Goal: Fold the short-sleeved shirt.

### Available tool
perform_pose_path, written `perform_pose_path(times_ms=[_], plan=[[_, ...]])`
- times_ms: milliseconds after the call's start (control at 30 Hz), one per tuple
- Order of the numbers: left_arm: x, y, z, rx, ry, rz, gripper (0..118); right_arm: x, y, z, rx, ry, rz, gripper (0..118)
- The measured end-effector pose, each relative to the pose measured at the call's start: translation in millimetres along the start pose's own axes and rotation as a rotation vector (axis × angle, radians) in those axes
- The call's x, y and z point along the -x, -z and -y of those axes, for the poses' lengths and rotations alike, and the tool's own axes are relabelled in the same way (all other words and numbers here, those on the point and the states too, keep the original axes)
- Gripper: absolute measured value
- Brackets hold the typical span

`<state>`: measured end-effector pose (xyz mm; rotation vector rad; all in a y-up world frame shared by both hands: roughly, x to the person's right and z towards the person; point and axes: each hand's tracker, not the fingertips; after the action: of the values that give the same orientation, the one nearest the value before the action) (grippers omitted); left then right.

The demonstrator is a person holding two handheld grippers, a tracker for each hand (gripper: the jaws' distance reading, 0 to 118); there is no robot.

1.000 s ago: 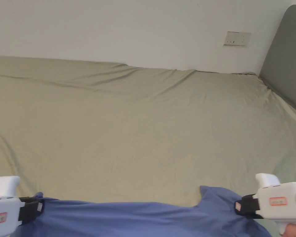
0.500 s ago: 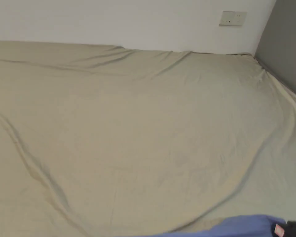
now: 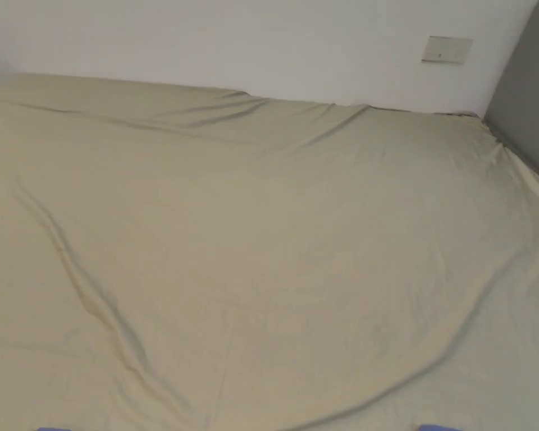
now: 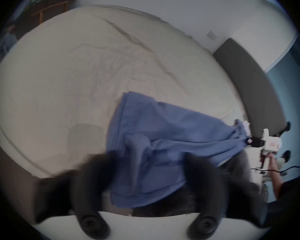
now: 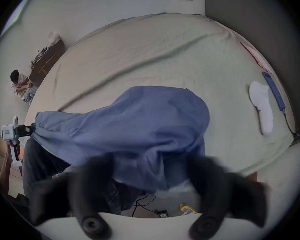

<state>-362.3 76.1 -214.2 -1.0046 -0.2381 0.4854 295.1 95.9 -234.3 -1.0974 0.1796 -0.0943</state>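
Note:
The blue short-sleeved shirt (image 4: 171, 127) is stretched between my two grippers over the near edge of the bed, part on the sheet and part hanging in front of the person's legs. My left gripper (image 4: 145, 159) is shut on one bunched end, as the right gripper view shows (image 5: 30, 130). My right gripper (image 5: 149, 159) is shut on the other end, and it appears small at the right of the left gripper view (image 4: 248, 139). In the head view two slivers of the shirt (image 3: 439, 428) peek over the bottom edge.
The bed sheet (image 3: 274, 235) is beige-green, with a long crease at the left. A grey headboard (image 5: 249, 18) bounds the right side. By it lie a white sock-shaped thing (image 5: 261, 108), a blue flat device with a cable (image 5: 274, 91) and a red paper (image 5: 255, 55). Another person (image 5: 21, 86) crouches on the floor.
The head camera has tilted up, so both grippers and most of the shirt have slid below the picture's bottom edge. A long crease now runs across the left of the sheet.

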Motion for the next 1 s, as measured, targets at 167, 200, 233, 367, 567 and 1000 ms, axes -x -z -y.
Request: perform_pose_path(times_ms=[167,200,233,367,567,1000], plan=[[49,-41,-32,-0.150,-0.136,0.180,115,24,-83,-17,-0.299,-0.010,-0.054,118],[68,-38,-41,-0.130,-0.252,0.264,115,30,-98,-24,-0.364,-0.030,-0.056,118],[84,-31,-46,-0.101,-0.341,0.366,115,38,-113,-31,-0.403,-0.045,-0.060,118],[116,12,-47,-0.003,-0.470,0.510,115,73,-151,-54,-0.562,-0.091,0.010,41],[84,69,-36,0.112,-0.407,0.684,114,111,-170,-51,-0.766,-0.134,0.131,8],[100,72,-33,0.053,-0.456,0.604,8,146,-147,-38,-0.792,-0.258,0.211,8]])
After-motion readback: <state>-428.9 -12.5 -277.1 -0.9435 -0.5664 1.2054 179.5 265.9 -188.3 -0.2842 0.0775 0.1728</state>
